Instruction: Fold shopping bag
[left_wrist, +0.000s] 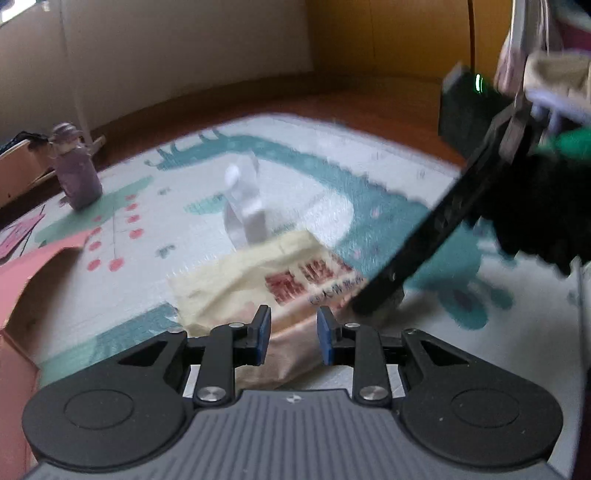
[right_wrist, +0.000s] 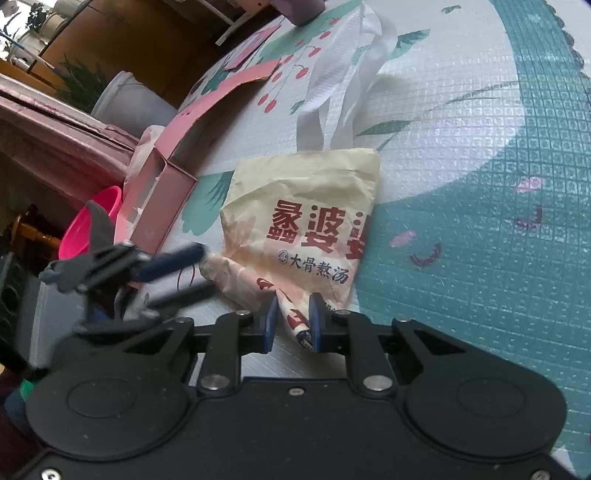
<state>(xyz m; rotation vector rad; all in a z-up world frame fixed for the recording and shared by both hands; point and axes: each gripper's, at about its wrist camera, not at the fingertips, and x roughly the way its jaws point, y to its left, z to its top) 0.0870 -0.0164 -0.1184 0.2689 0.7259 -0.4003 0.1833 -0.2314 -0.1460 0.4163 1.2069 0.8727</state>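
Shopping bag (right_wrist: 306, 218) lay partly folded on the play mat (right_wrist: 480, 155), long axis running away from the right gripper (right_wrist: 293, 317), its white handles (right_wrist: 332, 92) at the far end. Cream, crinkled, red print; mat quilted, teal and white. Right gripper's jaws stood narrow, pinching the bag's near corner. Left gripper (left_wrist: 294, 334) hovered over the near edge, jaws parted, nothing between the pads. Pink cardboard box (right_wrist: 162, 192) lay left of the bag.
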